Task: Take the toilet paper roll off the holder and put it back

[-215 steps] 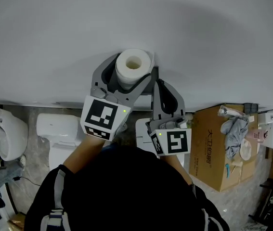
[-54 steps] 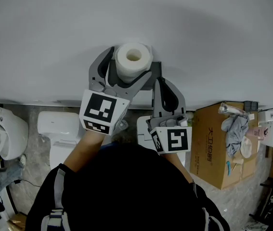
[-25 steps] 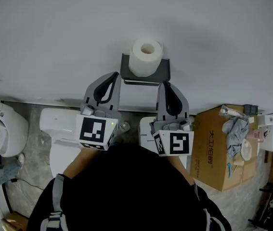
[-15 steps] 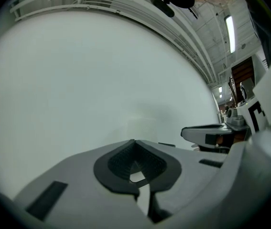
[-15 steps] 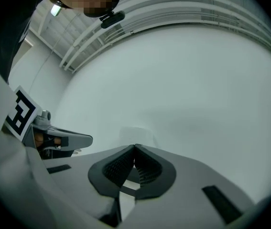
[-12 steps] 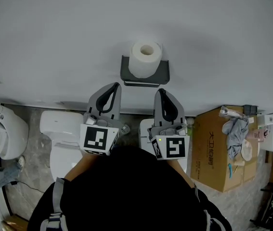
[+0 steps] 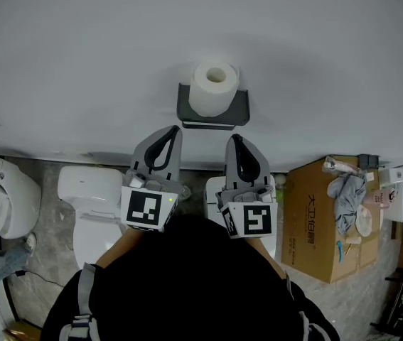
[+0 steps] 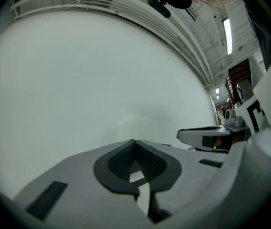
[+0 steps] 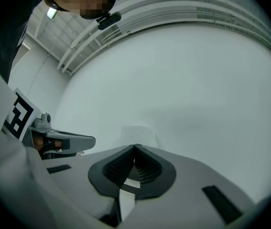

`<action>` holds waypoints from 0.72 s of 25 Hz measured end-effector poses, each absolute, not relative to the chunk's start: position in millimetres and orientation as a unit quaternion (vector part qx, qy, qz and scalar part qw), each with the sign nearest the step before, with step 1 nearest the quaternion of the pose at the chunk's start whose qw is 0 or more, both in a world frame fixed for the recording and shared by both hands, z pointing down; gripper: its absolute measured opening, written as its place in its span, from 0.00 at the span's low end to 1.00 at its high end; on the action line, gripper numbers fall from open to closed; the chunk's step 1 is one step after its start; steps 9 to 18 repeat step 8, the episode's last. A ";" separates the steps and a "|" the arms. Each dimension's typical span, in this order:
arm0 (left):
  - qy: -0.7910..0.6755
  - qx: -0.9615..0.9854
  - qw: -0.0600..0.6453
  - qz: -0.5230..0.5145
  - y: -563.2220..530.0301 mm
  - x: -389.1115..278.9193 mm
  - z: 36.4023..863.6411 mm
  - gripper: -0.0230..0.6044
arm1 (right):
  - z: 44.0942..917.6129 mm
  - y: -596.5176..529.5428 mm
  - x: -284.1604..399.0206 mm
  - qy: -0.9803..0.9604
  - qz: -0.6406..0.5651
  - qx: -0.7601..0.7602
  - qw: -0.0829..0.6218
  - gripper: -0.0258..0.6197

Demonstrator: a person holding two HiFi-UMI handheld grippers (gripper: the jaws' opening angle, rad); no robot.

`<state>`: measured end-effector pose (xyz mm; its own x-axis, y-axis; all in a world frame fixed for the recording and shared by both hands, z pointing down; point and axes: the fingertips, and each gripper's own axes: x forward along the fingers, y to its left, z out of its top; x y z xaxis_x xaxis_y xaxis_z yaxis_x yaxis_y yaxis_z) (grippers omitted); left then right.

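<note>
I see one toilet paper roll (image 7: 215,88), standing on the one dark holder (image 7: 238,109) on the pale wall (image 7: 80,48), its hollow core facing my head camera. I have two grippers, both below the holder and clear of it, touching neither it nor the roll. The left gripper (image 7: 167,135) sits below the holder's left end, the right gripper (image 7: 235,142) below its right end, the two side by side with a gap between them. In each gripper view the jaws are pressed together at the tips with nothing between them, and only bare wall lies ahead. Further below and left of the holder I count two white toilets (image 7: 91,204) on the floor. One cardboard box (image 7: 322,219) with a grey cloth (image 7: 345,190) on top stands below and right of the holder.
</note>
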<state>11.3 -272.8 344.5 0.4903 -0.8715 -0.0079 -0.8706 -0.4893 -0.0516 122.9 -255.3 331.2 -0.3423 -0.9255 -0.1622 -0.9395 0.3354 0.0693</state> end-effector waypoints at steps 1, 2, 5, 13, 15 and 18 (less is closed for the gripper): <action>0.503 -0.864 0.024 -0.009 -273.1 11.9 344.6 0.05 | 331.5 -255.9 123.0 0.815 0.075 -0.573 0.047 0.08; 0.502 -0.864 0.023 -0.008 -273.6 12.3 344.6 0.05 | 331.7 -256.6 123.1 0.814 0.074 -0.574 0.047 0.08; 0.501 -0.865 0.022 -0.006 -275.3 12.9 344.6 0.05 | 332.0 -258.5 122.9 0.815 0.077 -0.573 0.043 0.08; 0.500 -0.866 0.020 -0.004 -276.9 14.2 345.6 0.05 | 331.2 -260.1 122.9 0.815 0.084 -0.572 0.042 0.07; 0.500 -0.866 0.020 -0.004 -276.9 14.2 345.6 0.05 | 331.2 -260.1 122.9 0.815 0.084 -0.572 0.042 0.07; 0.500 -0.866 0.020 -0.004 -276.9 14.2 345.6 0.05 | 331.2 -260.1 122.9 0.815 0.084 -0.572 0.042 0.07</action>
